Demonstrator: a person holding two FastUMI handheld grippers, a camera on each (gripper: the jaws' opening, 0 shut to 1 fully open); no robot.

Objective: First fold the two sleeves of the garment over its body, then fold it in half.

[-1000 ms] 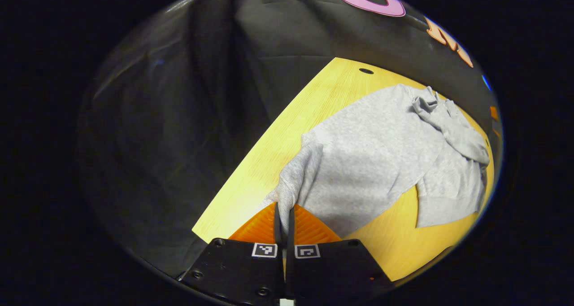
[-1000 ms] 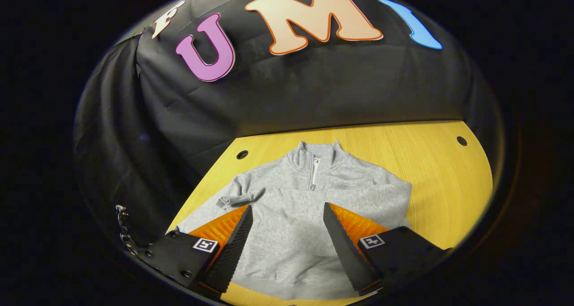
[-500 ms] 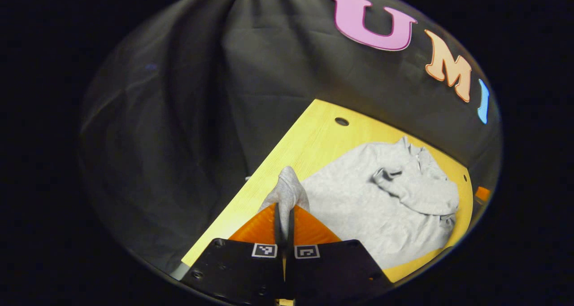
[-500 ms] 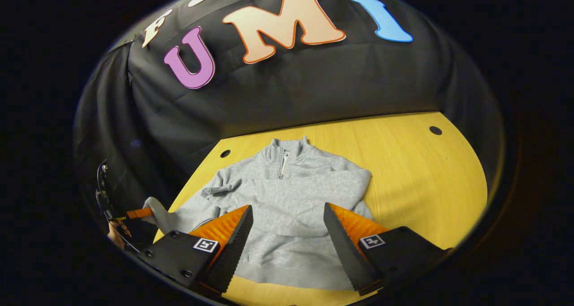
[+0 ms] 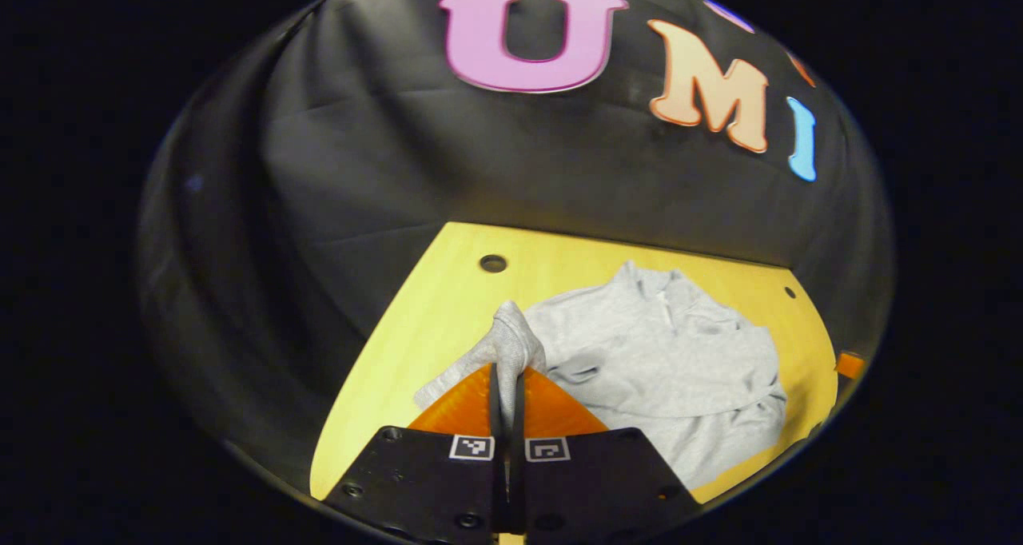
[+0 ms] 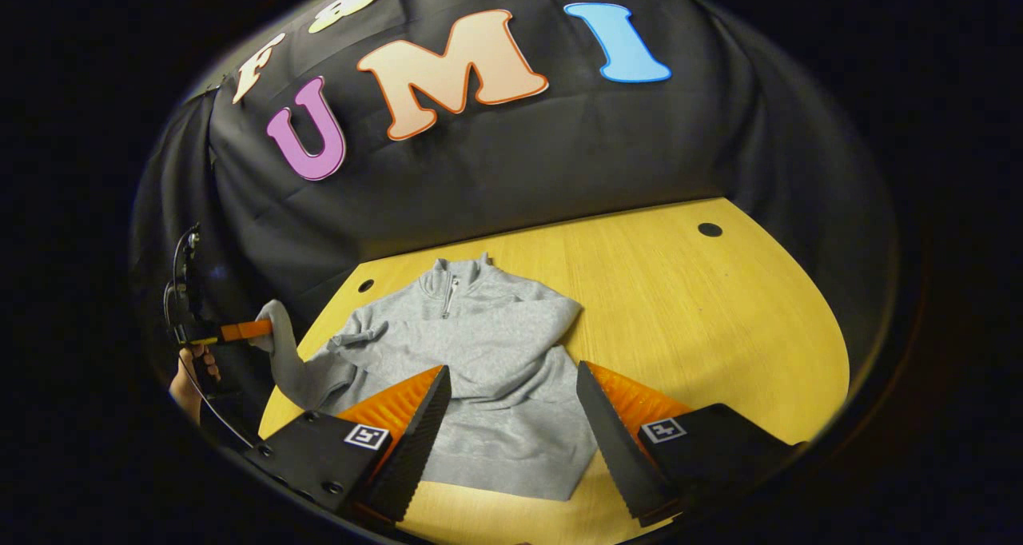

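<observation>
Left gripper (image 5: 506, 385) has swung round over the last second: a second ago it looked along the counter edge with the sleeve cuff barely off the surface; now it faces the back wall with the cuff bunched up above its fingers. The fingers are clamped tight on the cuff of the near-side sleeve (image 5: 511, 341). In the right gripper view that same left gripper (image 6: 240, 331) is out past the left edge of the yellow wooden counter (image 6: 719, 313), a hand (image 6: 192, 377) under it, and the sleeve hangs stretched from it down to the body.

The grey zip-neck sweatshirt (image 6: 479, 369) lies flat on the counter's left half, collar toward the back wall. The other sleeve already lies across the chest.

My read: one sleeve fold done, the second lifted and pulled taut but not yet carried over the body. The half fold is still to do.

Right gripper (image 6: 511, 417) has drawn back and drifted right in the last second; it hovers over the hem, fingers spread wide, holding nothing.

Count:
- 1 sweatshirt
- 2 sleeves, 1 folded and 1 held
- 2 grippers
- 1 counter, 2 round holes (image 6: 709, 229) near its back edge
</observation>
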